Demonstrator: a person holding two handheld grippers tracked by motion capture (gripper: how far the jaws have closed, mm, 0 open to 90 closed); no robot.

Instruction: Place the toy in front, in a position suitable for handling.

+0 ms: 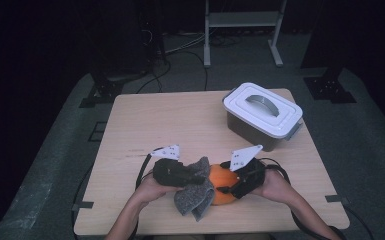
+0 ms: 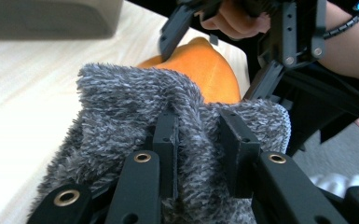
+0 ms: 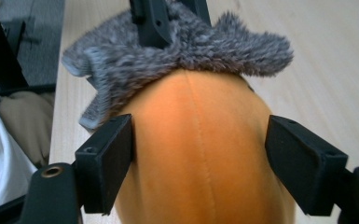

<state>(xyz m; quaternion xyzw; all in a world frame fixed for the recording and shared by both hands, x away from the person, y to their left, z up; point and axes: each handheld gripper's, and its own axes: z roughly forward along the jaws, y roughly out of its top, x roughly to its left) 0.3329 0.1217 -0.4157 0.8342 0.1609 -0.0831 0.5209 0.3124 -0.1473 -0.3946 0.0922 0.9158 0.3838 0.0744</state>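
Note:
An orange plush ball [image 1: 221,181] lies near the table's front edge, half under a grey fuzzy cloth [image 1: 195,197]. My left gripper [image 1: 200,175] is shut on the cloth [image 2: 121,102]; in the left gripper view [image 2: 200,135] a fold of it is pinched between the two pads. My right gripper [image 1: 228,183] comes in from the right, open, its jaws standing on either side of the ball [image 3: 196,154]. In the right gripper view [image 3: 199,128] the pads sit close to the ball's flanks without squeezing it. The cloth [image 3: 186,46] drapes over the ball's far end.
A white lidded box [image 1: 262,112] with a grey handle stands at the back right of the wooden table [image 1: 170,120]. Cables and a metal frame [image 1: 242,20] are on the floor behind. The table's left and middle are bare wood.

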